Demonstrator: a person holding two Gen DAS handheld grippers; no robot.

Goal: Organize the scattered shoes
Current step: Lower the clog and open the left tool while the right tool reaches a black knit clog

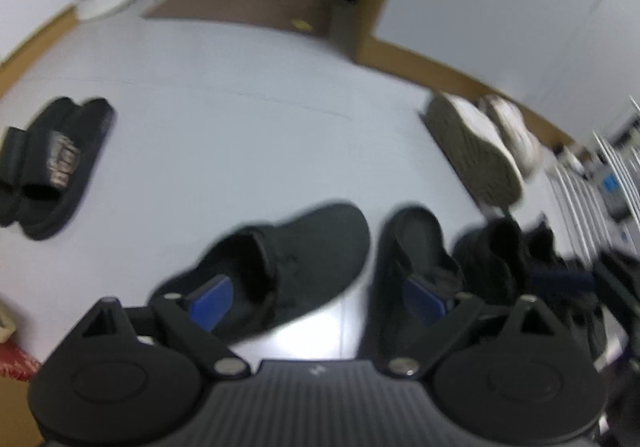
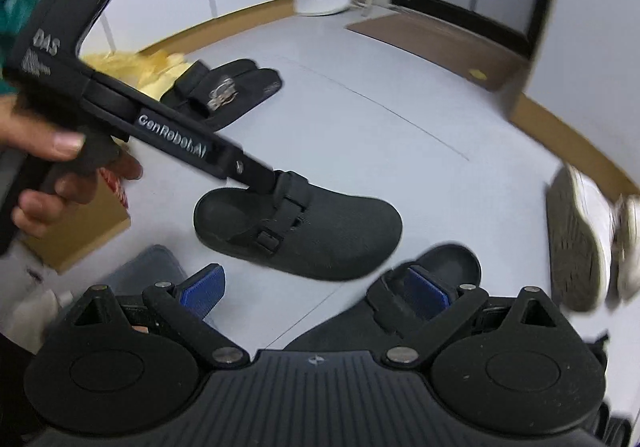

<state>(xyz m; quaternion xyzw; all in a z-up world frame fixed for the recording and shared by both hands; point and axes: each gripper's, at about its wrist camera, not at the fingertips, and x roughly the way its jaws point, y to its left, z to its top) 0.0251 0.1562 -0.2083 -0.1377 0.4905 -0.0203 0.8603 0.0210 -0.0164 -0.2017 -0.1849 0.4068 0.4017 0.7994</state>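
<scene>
Pale grey floor [image 1: 240, 95]: black rubber buckled clog [image 2: 304, 227] lies lengthwise just ahead of the released left gripper [image 1: 320, 299]; right gripper [image 2: 316, 287] gapes, empty.

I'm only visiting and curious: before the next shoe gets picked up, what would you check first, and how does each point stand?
1. Left gripper open, nothing between its fingers: ok.
2. Right gripper open and empty: ok.
3. Two black clogs side by side, toes matching: ok.
4. White sneakers upright: not ok, on their sides, soles showing.
5. Black slides lined up with the clogs: not ok, they lie apart.
6. Picture sharpness: not ok, blurred.
</scene>
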